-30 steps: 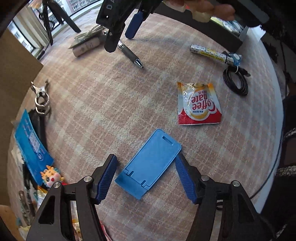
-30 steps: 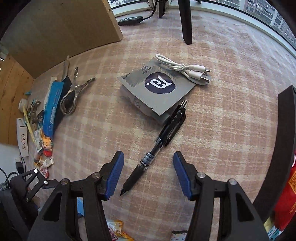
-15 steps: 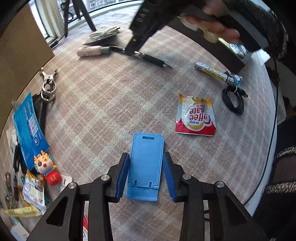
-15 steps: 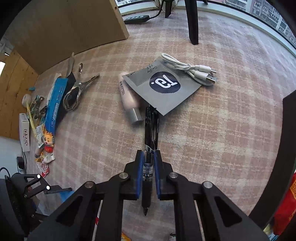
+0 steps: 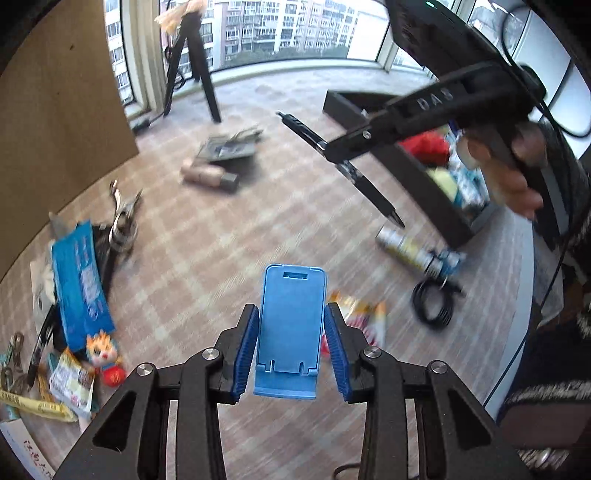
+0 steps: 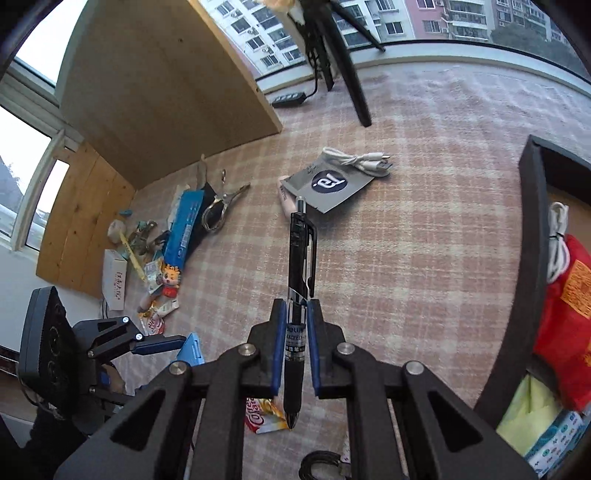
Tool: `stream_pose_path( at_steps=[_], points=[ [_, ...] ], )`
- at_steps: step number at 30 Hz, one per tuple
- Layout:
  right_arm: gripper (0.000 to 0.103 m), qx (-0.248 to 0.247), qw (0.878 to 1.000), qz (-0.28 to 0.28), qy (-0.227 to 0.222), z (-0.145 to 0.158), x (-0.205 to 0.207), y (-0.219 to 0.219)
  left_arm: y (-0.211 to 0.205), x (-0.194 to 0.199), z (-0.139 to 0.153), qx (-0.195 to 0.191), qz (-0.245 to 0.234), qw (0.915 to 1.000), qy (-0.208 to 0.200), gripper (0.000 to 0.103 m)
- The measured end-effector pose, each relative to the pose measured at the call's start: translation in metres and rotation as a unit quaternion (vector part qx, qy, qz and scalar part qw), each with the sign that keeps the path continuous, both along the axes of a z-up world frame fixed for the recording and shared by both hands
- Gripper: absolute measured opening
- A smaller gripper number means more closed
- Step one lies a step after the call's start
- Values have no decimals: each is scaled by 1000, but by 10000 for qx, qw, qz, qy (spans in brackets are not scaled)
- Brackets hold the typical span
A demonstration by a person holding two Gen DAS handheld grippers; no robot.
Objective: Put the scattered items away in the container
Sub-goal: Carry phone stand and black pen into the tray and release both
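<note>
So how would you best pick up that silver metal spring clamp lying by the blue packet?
Judging by its pose, grip the silver metal spring clamp across its rounded middle, coming straight down from above. It lies flat on the checked cloth, handles splayed, and the blue packet crowds one side.

"DAS" on right hand-held gripper (image 5: pixel 328 149), seemingly "Coffee" on sachet (image 6: pixel 264 419)

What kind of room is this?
Probably a high-up flat or office room: a plaid carpet covers the floor, curved windows look out on apartment blocks, and small household bits like a toy tiger lie scattered about.
</note>
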State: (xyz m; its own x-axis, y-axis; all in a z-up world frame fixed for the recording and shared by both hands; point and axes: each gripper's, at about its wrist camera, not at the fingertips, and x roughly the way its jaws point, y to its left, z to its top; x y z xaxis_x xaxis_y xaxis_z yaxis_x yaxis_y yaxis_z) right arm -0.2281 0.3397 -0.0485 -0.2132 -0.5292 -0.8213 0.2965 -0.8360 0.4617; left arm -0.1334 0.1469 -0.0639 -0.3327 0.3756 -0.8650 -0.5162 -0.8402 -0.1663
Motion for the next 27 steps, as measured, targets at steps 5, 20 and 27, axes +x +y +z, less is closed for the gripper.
stream_pose_path(
  at_steps=[5, 20, 27],
  points=[
    [11, 0, 9979, -588, 260, 22, 10, 71, 56, -23, 22, 392, -83, 9990, 176, 35],
    [12, 467, 9595, -2759, 334, 24, 66, 298, 243, -123, 74, 916, -823, 9901, 676, 35],
    [35, 637, 9457, -3117, 666, 37, 83, 323, 274, -141, 88, 1015, -587, 9905, 719, 55]
  ],
)
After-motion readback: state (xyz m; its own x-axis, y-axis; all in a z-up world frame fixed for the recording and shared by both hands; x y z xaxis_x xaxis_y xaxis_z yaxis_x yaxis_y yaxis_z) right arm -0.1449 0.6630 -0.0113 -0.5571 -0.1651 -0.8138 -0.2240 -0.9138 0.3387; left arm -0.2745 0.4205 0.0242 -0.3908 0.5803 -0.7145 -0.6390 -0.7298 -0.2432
